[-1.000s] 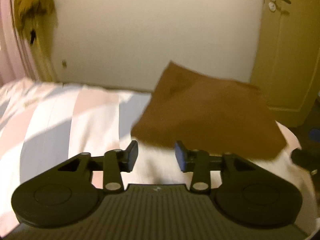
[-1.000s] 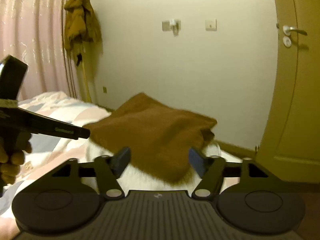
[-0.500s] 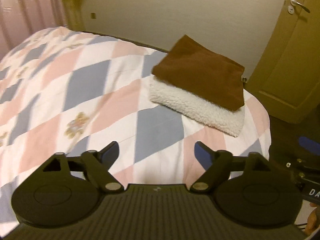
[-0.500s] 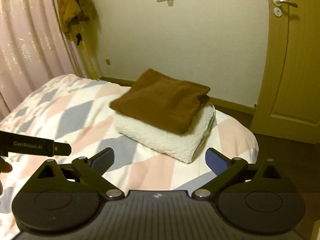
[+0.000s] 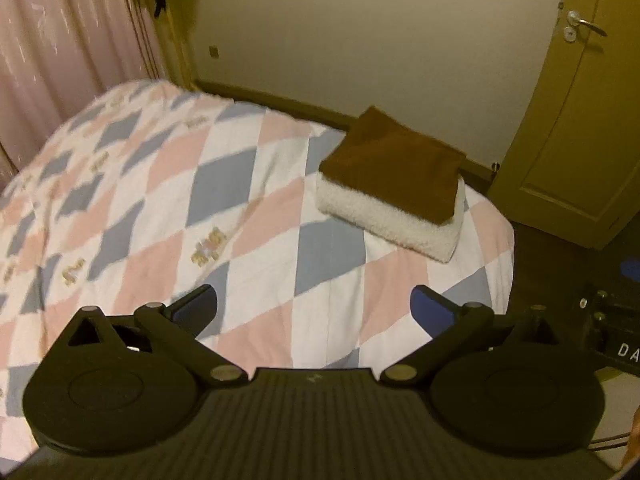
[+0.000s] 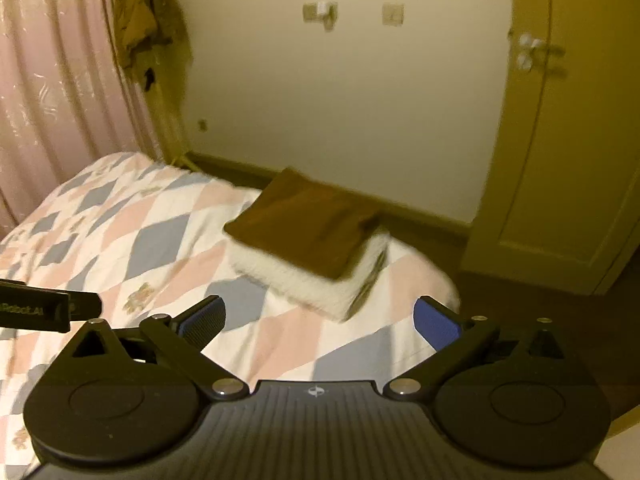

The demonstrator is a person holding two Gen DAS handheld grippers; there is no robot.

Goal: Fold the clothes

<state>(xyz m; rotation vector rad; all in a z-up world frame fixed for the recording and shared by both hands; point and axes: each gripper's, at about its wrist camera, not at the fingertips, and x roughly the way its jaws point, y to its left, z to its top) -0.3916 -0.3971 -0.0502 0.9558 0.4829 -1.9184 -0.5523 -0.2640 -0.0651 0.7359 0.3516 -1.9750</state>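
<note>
A folded brown garment point(image 5: 396, 168) point(image 6: 308, 226) lies on top of a folded white fleecy one point(image 5: 392, 224) point(image 6: 312, 284) at the far right corner of the bed. My left gripper point(image 5: 314, 308) hangs open above the quilt, well short of the stack, nothing between its fingers. My right gripper point(image 6: 318, 320) is open too, also back from the stack and holding nothing. The other gripper's black body point(image 6: 44, 312) shows at the left edge of the right wrist view.
The bed carries a quilt point(image 5: 168, 208) of pink, blue and white diamonds. A pink curtain point(image 5: 68, 48) hangs at the left, with a brown jacket point(image 6: 140, 12) beside it. A yellow door point(image 5: 576, 120) stands at the right, dark floor point(image 6: 540, 320) below it.
Both grippers have drawn back and up from the folded stack, and their jaws have spread wider. The stack now lies further off and smaller in both views.
</note>
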